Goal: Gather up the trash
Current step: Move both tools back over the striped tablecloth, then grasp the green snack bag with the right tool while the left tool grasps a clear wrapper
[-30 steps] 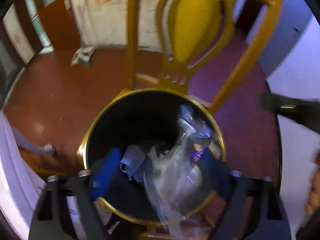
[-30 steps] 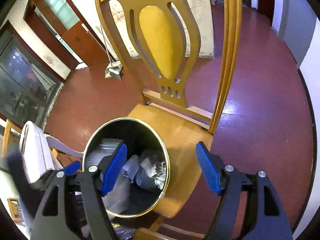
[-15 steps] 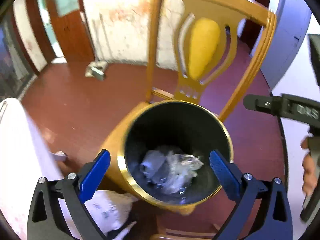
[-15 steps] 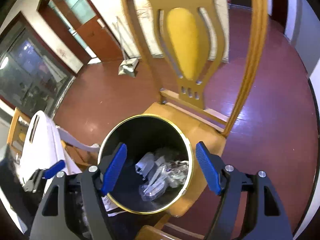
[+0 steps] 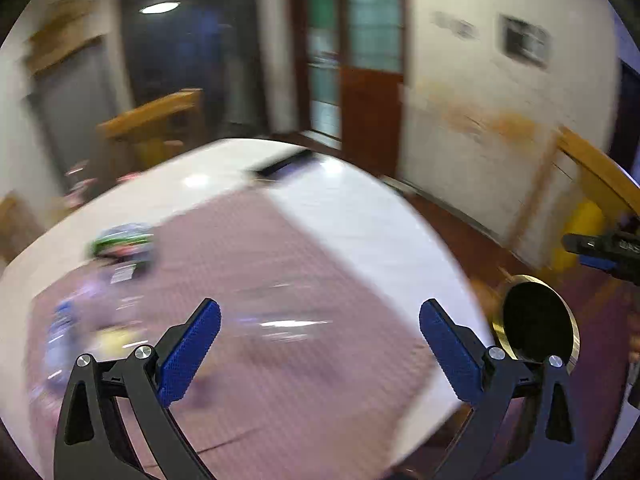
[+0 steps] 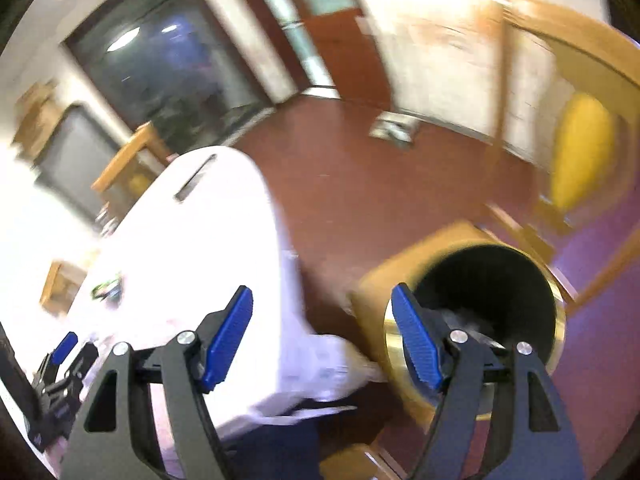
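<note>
Blue-padded left claw [image 5: 320, 344] is gaping wide and gripping nothing, pointing across the mauve mat [image 5: 280, 280] that is covering the white worktop [image 5: 360, 208]. Right claw [image 6: 320, 340] is likewise spread wide and carrying nothing, pointing past the worktop's right edge toward the bin [image 6: 492, 300].

Trash to collect: smeared litter is lying toward the mat's left edge. One green-and-white wrapper [image 5: 120, 242] is sitting nearer the far left corner; a bluish-purple wrapper [image 5: 60, 328] and a yellowish scrap [image 5: 114, 338] are lying nearer the near left corner. The count of three is only a guess, since blur is merging them. One dark flat object [image 5: 280, 166] is resting by the worktop's far edge; whether it is trash I cannot tell.

The bin, black with a gold rim, is standing on a wooden chair [image 6: 400, 280] just off the right edge, already holding some crumpled plastic [image 6: 468, 316]. Two more wooden chairs seem to be standing beyond the far left.

Risks, as judgement:
- Both views are smearing, so a grab now is likely landing short or pinching mat instead of wrapper.
- Light wrappers are prone to sliding away from a closing claw.
- The bin is perching on the seat; a knock could be tipping it off.
</note>
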`<state>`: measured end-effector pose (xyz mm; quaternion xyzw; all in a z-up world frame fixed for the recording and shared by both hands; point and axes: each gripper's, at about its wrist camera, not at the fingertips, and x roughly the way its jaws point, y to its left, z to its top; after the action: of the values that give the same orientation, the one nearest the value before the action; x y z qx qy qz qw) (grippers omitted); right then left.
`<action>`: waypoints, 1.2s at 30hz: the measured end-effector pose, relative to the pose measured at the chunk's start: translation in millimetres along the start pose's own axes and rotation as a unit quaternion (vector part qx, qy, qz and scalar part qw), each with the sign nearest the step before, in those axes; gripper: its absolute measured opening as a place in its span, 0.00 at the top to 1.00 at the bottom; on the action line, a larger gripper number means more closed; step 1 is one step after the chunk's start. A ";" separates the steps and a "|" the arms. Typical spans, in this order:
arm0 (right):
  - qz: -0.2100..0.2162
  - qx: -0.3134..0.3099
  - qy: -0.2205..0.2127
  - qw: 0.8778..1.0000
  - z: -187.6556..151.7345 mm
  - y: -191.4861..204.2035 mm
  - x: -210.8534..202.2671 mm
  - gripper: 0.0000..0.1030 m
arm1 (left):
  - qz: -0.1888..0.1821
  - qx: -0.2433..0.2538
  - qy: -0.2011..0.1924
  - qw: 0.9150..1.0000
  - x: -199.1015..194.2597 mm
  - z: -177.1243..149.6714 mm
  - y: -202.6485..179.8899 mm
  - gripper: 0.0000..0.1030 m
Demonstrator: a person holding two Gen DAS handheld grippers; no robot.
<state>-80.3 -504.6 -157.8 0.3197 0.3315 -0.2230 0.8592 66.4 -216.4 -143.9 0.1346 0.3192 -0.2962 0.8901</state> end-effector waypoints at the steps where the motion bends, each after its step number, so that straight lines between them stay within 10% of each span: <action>1: 0.018 -0.023 0.000 1.000 1.5 23.8 0.0 0.30 | 0.027 -0.018 -0.007 0.999 -13.2 -3.4 22.3 0.06; 12: 0.167 -0.205 0.002 0.964 -9.6 223.1 1.1 0.27 | 0.248 -0.131 -0.102 0.954 -150.4 -34.4 167.4 0.06; 24: 0.188 -0.343 0.035 0.920 -29.8 347.4 32.6 0.27 | 0.186 -0.224 -0.080 0.953 -136.1 -68.0 242.6 0.06; 31: 0.179 -0.466 0.051 0.865 -35.8 478.2 126.7 0.27 | 0.127 -0.248 -0.067 0.958 -103.1 -64.5 272.4 0.06; 36: 0.117 -0.580 0.112 0.799 -69.6 557.0 234.7 0.31 | 0.111 -0.250 -0.057 0.960 -81.1 -56.2 289.0 0.06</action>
<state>381.3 -108.5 -141.4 -0.1789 0.4526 0.1501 0.8606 165.8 71.3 -119.5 -0.0741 0.3149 -0.1133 0.9394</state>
